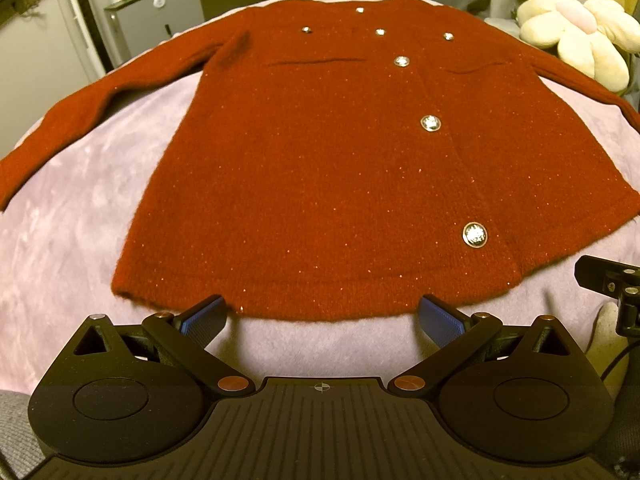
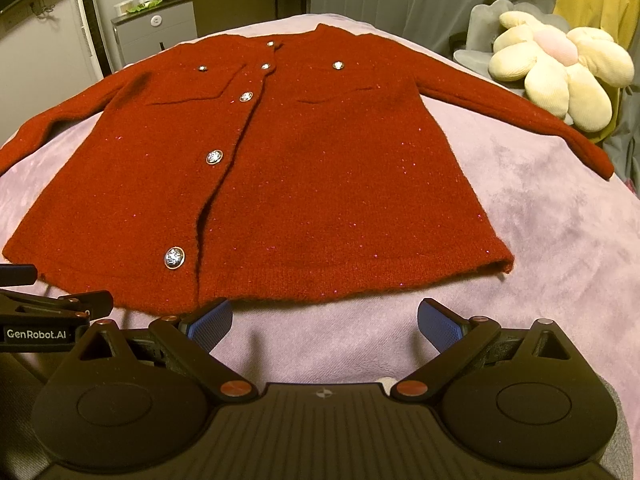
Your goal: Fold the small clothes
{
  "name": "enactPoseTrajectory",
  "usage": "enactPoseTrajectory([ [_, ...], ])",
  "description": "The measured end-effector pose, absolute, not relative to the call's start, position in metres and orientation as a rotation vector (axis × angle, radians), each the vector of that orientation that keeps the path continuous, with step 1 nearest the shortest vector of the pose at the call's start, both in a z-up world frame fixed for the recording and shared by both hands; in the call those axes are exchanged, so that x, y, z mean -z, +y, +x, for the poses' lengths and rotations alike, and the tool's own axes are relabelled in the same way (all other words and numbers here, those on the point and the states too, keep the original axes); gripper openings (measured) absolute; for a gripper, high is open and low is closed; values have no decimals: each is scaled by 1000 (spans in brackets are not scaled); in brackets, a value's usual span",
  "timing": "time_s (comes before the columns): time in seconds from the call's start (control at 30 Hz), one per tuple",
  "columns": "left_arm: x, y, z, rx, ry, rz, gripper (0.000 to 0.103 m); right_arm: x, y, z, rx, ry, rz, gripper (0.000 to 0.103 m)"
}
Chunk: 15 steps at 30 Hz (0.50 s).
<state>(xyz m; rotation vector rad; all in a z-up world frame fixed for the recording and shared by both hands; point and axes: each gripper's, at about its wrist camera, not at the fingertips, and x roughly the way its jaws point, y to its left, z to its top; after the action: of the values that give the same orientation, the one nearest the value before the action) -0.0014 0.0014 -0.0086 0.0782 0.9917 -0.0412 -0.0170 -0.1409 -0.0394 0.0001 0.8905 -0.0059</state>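
A small dark red knit cardigan (image 1: pixel 312 152) (image 2: pixel 304 168) with shiny silver buttons lies flat and face up on a mauve blanket (image 1: pixel 80 216) (image 2: pixel 540 240), both sleeves spread out to the sides. My left gripper (image 1: pixel 322 314) hovers open just short of the hem, its blue pads (image 1: pixel 208 316) empty. My right gripper (image 2: pixel 324 322) is also open in front of the hem's right half, nothing between its fingers. The right gripper's edge (image 1: pixel 608 284) shows at the right of the left wrist view; the left gripper's body (image 2: pixel 44 312) shows at the left of the right wrist view.
A cream flower-shaped plush cushion (image 1: pixel 576 32) (image 2: pixel 560 76) sits at the far right beside the blanket, on a grey seat (image 2: pixel 476 36). A grey cabinet (image 1: pixel 156 20) (image 2: pixel 156 28) with small items on top stands beyond the far left. Yellow fabric (image 2: pixel 596 0) hangs at the far right.
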Motion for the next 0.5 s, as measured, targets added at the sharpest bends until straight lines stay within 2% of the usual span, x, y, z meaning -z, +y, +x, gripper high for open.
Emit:
enactPoseTrajectory([
  [0.5, 8, 1, -1, 42, 1000, 74, 103, 38, -141, -16, 5, 894, 6, 99],
])
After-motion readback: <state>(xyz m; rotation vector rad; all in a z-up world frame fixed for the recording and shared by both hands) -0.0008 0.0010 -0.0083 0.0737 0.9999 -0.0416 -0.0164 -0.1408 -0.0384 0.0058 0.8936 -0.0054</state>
